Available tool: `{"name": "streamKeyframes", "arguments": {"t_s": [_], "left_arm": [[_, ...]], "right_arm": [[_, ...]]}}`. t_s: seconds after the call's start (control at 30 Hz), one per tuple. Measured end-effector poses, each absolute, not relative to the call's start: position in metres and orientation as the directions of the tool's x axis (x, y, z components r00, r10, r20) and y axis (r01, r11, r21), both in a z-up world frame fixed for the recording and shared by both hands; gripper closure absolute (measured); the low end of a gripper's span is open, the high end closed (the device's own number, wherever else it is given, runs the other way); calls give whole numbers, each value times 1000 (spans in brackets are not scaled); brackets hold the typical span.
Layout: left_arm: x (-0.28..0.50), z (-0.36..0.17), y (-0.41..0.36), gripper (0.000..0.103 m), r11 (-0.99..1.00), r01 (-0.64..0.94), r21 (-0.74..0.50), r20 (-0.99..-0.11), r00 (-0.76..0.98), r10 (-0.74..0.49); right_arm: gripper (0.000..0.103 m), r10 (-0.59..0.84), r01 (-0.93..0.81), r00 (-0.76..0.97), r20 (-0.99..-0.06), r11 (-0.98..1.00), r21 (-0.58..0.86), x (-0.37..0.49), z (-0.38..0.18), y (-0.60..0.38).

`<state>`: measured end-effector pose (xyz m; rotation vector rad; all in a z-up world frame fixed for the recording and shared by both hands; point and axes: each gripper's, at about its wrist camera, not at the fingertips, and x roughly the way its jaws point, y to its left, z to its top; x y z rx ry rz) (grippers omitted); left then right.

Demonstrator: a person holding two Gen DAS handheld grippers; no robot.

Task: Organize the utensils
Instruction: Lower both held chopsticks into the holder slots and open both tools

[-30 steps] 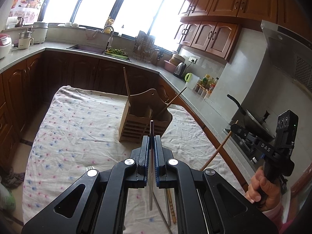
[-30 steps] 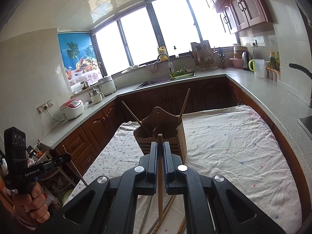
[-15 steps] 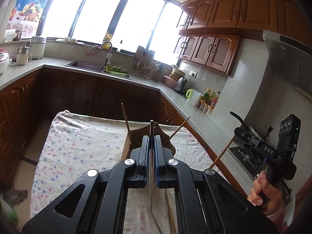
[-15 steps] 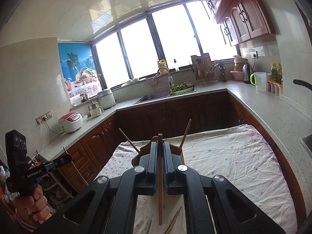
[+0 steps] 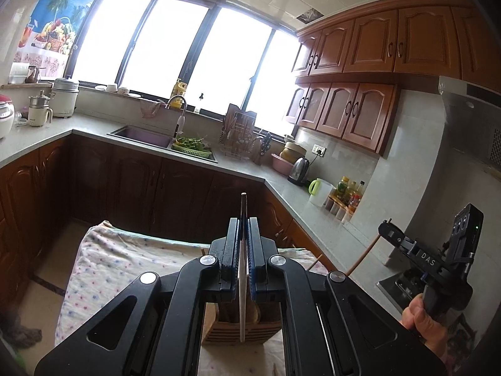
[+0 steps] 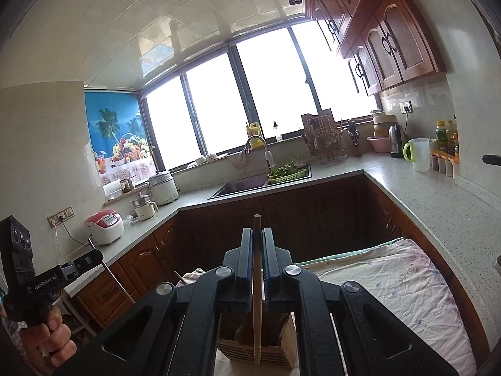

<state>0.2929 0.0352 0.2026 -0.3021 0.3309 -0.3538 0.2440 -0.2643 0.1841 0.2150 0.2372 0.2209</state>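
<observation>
My left gripper (image 5: pixel 243 222) is shut on a thin metal chopstick (image 5: pixel 242 297) that hangs down over the wooden utensil holder (image 5: pixel 241 332). My right gripper (image 6: pixel 256 233) is shut on a wooden chopstick (image 6: pixel 257 307) whose lower end hangs over the same holder (image 6: pixel 256 344). The holder stands on the cloth-covered table (image 6: pixel 407 282) directly below both grippers, mostly hidden by them. The right gripper also shows at the right of the left wrist view (image 5: pixel 386 222), the left gripper at the left of the right wrist view (image 6: pixel 94 255).
Chopstick tips poke out of the holder (image 5: pixel 314 261). Kitchen counters with a sink (image 5: pixel 147 139), a dish rack (image 5: pixel 238 138), a kettle (image 5: pixel 299 170) and bottles (image 5: pixel 347 194) wrap around the table. A rice cooker (image 6: pixel 103 222) sits on the left counter.
Both grippers have risen and tilted up, each still holding its chopstick. The holder has slid from the middle of each view to just beneath the fingers.
</observation>
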Motion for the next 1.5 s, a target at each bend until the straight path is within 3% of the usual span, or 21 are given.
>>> {"name": "streamKeyframes", "arguments": {"t_s": [0.4, 0.9, 1.5], "left_arm": [[350, 158, 28, 100, 884, 216, -415, -258, 904, -341], [368, 79, 14, 99, 886, 154, -437, -337, 886, -320], [377, 73, 8, 99, 886, 176, -430, -382, 853, -355]], "right_arm": [[98, 194, -132, 957, -217, 954, 270, 292, 158, -274], [97, 150, -48, 952, -266, 934, 355, 308, 85, -278], [97, 173, -59, 930, -326, 941, 332, 317, 81, -271]]}}
